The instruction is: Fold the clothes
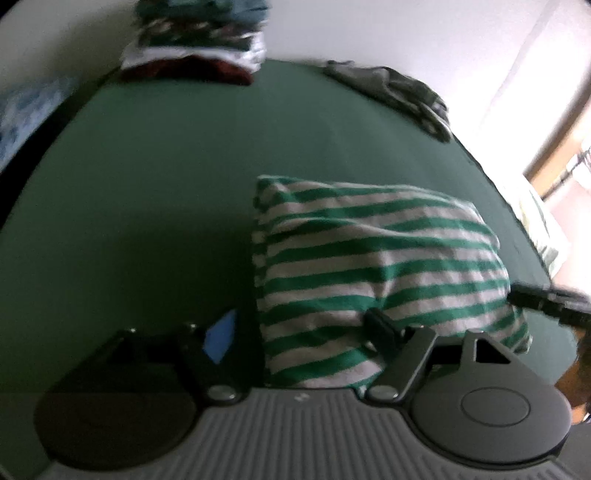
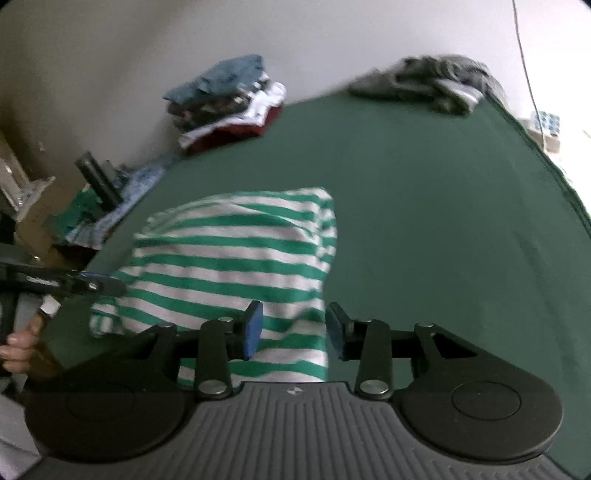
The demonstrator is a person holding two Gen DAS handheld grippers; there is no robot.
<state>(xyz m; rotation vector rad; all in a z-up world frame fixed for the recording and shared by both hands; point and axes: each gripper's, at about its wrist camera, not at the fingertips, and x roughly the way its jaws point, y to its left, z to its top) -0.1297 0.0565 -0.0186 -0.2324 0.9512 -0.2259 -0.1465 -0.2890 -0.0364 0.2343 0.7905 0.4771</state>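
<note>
Left wrist view first: I see my left gripper (image 1: 301,330) low in the picture with its jaws spread wide. Its left finger with the blue pad (image 1: 220,339) stands over the bare green table (image 1: 147,184), and its right finger rests on or just over the near part of the striped shirt (image 1: 369,266); I cannot tell whether it touches. Nothing is pinched between the pads. The shirt, green and white, lies folded into a thick bundle on the table, right of the middle and close to me. At the far left corner sits a stack of folded clothes (image 1: 195,40) against the pale wall (image 1: 369,29). Further right, along the far edge, lies a loose grey garment (image 1: 391,88). At the right edge the tip of my right gripper (image 1: 546,299) pokes in beside the shirt.

From the right wrist camera, the left gripper (image 2: 74,284) comes in from the left edge, a hand (image 2: 18,347) below it, its tip at the shirt's left side. The striped shirt (image 2: 229,251) lies left of the middle. My right gripper (image 2: 293,328) has its jaws partly spread, blue pads apart, over the shirt's near right edge, with cloth beneath the gap but not squeezed. The stack (image 2: 229,103) stands at the far left of the table (image 2: 443,221), the grey garment (image 2: 436,85) at the far right.
</note>
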